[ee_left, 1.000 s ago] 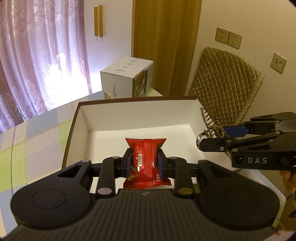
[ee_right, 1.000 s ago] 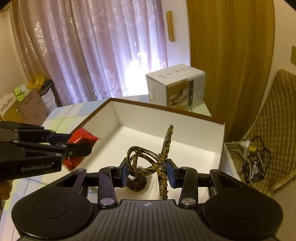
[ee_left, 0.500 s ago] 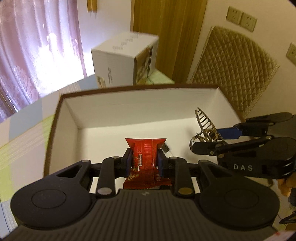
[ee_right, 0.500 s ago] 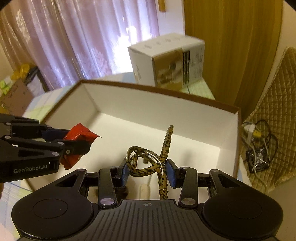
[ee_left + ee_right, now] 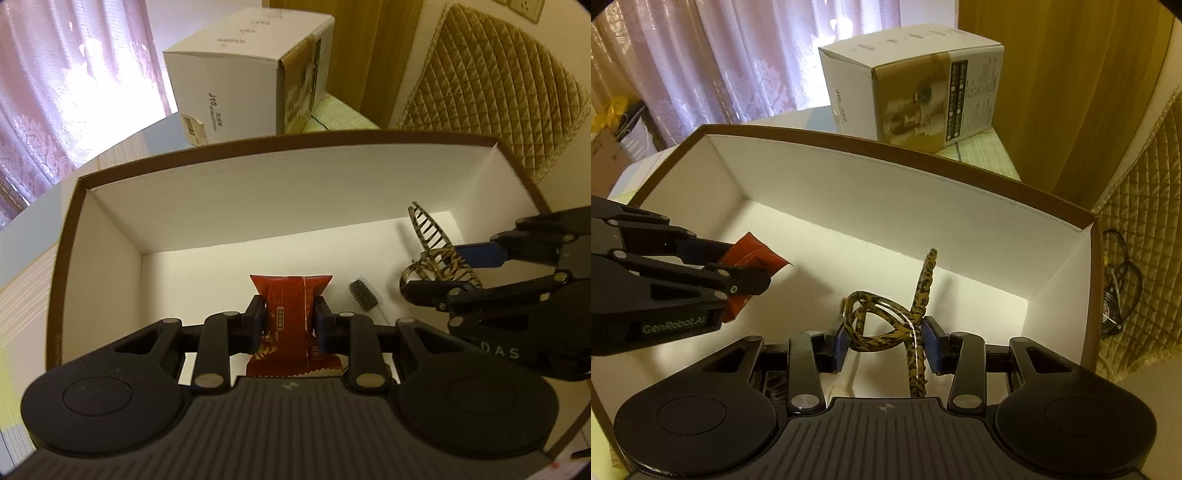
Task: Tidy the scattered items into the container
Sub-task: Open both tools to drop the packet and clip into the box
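Both my tools have dropped over the rim in the last second, and the box floor now sits right below them. My left tool [image 5: 289, 320] pinches the red snack packet [image 5: 290, 314]; just ahead to its right a toothbrush [image 5: 364, 295] already lies inside. My right tool [image 5: 886, 341] clamps the leopard hair clip [image 5: 886, 321]. Beyond both, the container [image 5: 258, 192] wall, then the white carton [image 5: 912, 77] on the worktop. Release looks next.
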A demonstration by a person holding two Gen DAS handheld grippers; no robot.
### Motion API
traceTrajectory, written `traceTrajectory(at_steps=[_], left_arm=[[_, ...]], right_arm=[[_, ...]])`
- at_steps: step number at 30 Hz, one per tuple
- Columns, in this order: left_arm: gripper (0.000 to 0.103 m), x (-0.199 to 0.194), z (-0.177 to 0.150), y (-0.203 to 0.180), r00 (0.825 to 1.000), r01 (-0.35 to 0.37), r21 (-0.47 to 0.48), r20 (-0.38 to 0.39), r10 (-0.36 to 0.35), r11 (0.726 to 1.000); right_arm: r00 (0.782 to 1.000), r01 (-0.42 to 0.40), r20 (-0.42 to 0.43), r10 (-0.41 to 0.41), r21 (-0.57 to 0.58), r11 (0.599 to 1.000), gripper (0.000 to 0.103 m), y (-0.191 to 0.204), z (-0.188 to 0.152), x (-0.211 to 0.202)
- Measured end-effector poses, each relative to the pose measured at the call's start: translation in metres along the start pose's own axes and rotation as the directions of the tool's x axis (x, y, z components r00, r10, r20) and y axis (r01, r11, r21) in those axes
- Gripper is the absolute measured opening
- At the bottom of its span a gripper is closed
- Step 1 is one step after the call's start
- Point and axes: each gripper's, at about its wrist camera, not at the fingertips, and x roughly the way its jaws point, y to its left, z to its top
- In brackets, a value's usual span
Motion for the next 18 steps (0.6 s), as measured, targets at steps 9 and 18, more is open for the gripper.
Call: traceTrajectory(at_steps=[9,18], left_arm=[[0.035,0.008,-0.002,0.001,0.999,-0.041,0.026,-0.011,0.041,0.999],[0.042,0.002,-0.007,0.011,0.998,-0.069,0.016,-0.002,0.069,0.997]], right_arm=[[1.000,0.006,-0.011,-0.006,0.004,1.000,0.039,-0.002,0.003,0.005],[1.000,0.006,0.001,-0.006,0.003,1.000,0.039,-0.003,0.003,0.002]])
